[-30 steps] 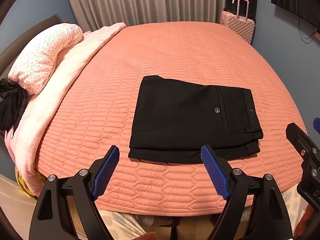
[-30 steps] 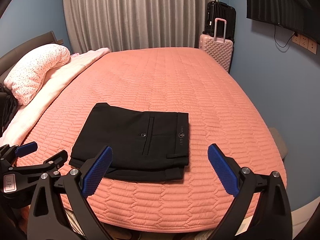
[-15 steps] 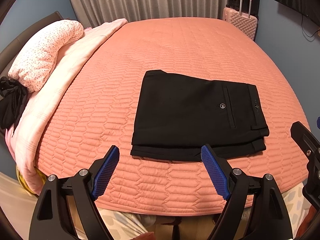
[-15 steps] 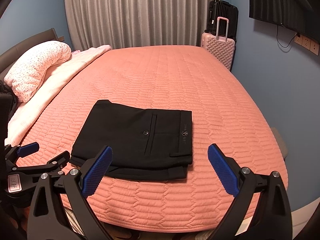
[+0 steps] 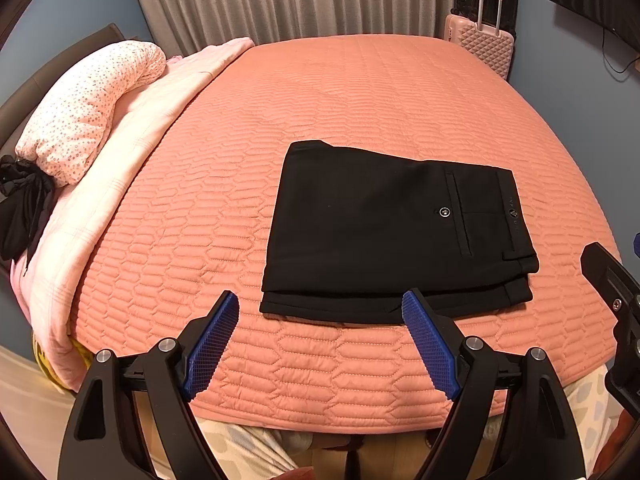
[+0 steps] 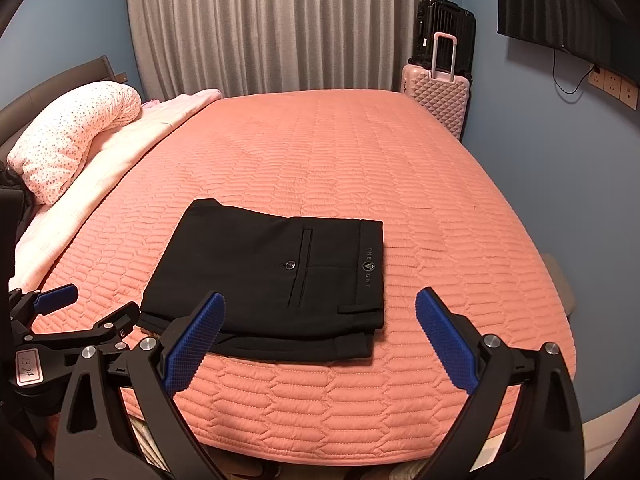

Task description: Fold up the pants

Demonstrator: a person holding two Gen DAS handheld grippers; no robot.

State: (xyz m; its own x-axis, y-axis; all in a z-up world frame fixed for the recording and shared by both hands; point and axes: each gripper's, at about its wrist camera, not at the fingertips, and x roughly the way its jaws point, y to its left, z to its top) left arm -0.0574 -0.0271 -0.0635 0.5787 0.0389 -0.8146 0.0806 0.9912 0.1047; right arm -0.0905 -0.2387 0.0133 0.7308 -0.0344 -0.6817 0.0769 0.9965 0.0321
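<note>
Landmark = bed (image 5: 360,92), salmon quilted cover, fills most of both views. Everything else relative to it.

Curtain (image 6: 280,24) behind the bed's far edge. Pale pink blanket (image 5: 132,152) runs along the bed's left side with a dotted pillow (image 5: 88,108) on top, pushed aside, likely to leave the cover free as a work surface. Pink suitcase (image 6: 436,96) with a black suitcase (image 6: 444,28) behind it, off the bed's far right corner.

Pants (image 5: 396,232): black, lying flat near the bed's near edge, slightly right of centre. Compact rectangle, at least 2 layers visible at the near edge, waistband and buttoned back pocket face up on the right. Judgement: fold looks finished, stack parked close to the edge for easy reach.

Left gripper (image 5: 320,344): jaws spread wide, nothing between them, hovering off the bed's near edge, not touching the pants.
Right gripper (image 6: 320,340): same, wide and empty, near edge, clear of the cloth.

Both backed off suggests release is done.
</note>
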